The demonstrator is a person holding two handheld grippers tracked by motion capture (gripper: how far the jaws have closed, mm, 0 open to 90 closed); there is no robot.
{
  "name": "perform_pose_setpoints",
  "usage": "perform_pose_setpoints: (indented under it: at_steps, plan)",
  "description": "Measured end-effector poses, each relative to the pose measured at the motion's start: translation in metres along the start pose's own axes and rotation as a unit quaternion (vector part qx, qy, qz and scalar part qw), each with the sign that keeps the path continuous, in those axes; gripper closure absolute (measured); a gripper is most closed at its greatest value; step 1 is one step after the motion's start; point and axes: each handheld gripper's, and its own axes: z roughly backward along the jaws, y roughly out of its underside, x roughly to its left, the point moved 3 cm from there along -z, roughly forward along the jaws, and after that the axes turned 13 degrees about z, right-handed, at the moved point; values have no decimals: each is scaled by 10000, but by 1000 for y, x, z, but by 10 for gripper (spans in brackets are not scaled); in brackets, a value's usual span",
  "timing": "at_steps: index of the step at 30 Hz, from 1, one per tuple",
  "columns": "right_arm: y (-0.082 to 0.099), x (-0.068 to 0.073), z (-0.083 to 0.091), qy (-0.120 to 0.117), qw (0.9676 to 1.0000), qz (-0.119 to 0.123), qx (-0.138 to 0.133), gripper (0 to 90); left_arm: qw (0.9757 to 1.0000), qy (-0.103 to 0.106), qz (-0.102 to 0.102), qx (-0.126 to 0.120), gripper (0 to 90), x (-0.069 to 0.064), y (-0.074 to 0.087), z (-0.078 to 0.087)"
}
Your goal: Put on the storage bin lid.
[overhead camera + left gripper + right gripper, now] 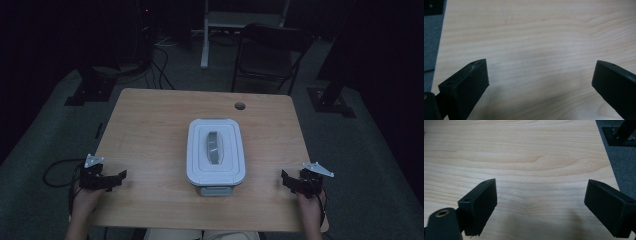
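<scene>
Wooden table (150, 130) bearing lidded box (216, 150)

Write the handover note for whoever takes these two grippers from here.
Left gripper: open, holding nothing, low over the table's near left edge, apart from the box.
Right gripper: open, holding nothing, near the table's right edge, also apart from the box.
Both gripper views look at bare wood between spread fingers.
Lidded box: white, in the middle of the table, lid on, grey handle lying along the top, a grey latch at the near end.
Done: nothing that shows; the box looks untouched.
Left: probably reach the box and work the latch or lid.
</scene>
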Motion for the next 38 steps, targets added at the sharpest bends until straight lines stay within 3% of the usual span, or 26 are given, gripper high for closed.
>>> perform_pose_setpoints:
  at_steps: [7, 14, 16, 20, 38]
  plan:
    - [7, -1, 2, 254, 9996, -76, 111, 110, 9992, -376, 99, 113, 16, 4, 10, -1]
    - [16, 0, 5, 394, 9976, -272, 507, 110, 9975, -667, 96, 197, 16, 5, 16, -1]
    - [17, 0, 5, 523, 9967, -225, 582, 110, 9977, -659, 98, 160, 16, 6, 17, -1]
    - [17, 0, 5, 510, 9968, -210, 575, 110, 9976, -677, 154, -26, 16, 4, 19, -2]
    - [16, 0, 4, 463, 9972, -176, 565, 111, 9974, -697, 182, -53, 16, -2, 19, -4]
